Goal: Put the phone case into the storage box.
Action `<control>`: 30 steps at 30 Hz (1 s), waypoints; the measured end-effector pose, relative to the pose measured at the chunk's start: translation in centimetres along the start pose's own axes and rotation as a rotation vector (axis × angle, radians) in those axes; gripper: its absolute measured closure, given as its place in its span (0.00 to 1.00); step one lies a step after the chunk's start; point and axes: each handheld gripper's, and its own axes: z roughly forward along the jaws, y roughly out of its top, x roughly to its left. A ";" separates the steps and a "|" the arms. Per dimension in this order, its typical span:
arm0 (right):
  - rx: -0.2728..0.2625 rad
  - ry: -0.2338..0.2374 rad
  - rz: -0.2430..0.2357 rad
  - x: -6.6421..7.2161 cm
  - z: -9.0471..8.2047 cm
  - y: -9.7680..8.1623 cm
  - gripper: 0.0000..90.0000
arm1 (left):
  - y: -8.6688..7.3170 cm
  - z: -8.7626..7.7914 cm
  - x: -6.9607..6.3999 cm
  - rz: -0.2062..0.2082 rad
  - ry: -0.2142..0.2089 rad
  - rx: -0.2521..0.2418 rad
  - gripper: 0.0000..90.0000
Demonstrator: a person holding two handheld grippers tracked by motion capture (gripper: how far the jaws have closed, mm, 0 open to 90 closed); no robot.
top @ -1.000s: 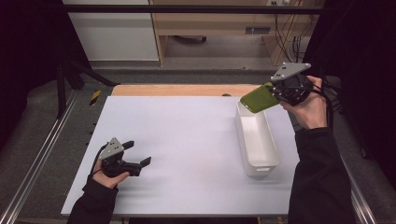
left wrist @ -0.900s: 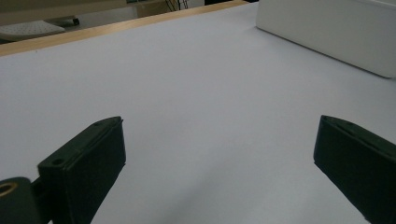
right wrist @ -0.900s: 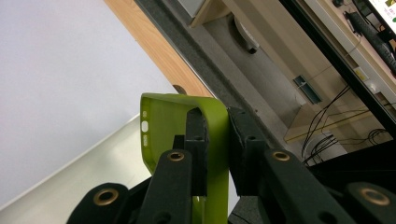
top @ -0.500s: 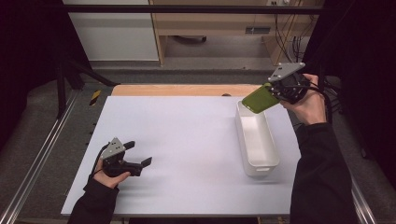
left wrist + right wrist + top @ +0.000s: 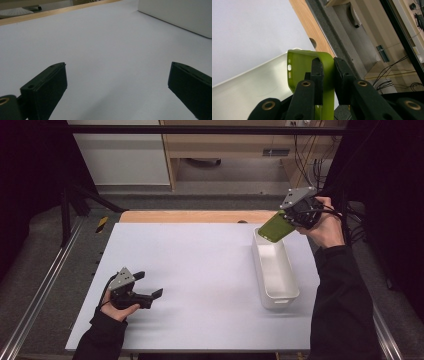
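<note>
Right now we are holding the green phone case (image 5: 274, 226) clamped by one edge in the right gripper (image 5: 290, 220), upper right of the high view, above the white bin (image 5: 276, 297); so thin a pinch is risking a slip. The left gripper (image 5: 149, 285) is resting wide apart, lower left.

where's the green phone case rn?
High view, right side: the green phone case is pinched in the right gripper, held in the air over the far end of the white bin.

Wide-apart jaws (empty) over white table (image 5: 105, 50)
</note>
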 end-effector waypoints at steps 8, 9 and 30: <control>0.020 0.010 -0.054 -0.1 0.9 0.1 0.88 | 0.0 0.0 0.1 -0.003 -0.003 0.000 0.02; 0.023 0.007 -0.063 -0.1 1.1 0.1 0.88 | 0.0 0.0 0.1 -0.003 -0.003 0.001 0.02; 0.049 0.052 -0.217 0.2 3.5 0.5 0.88 | -0.1 0.1 0.1 -0.001 -0.007 0.004 0.02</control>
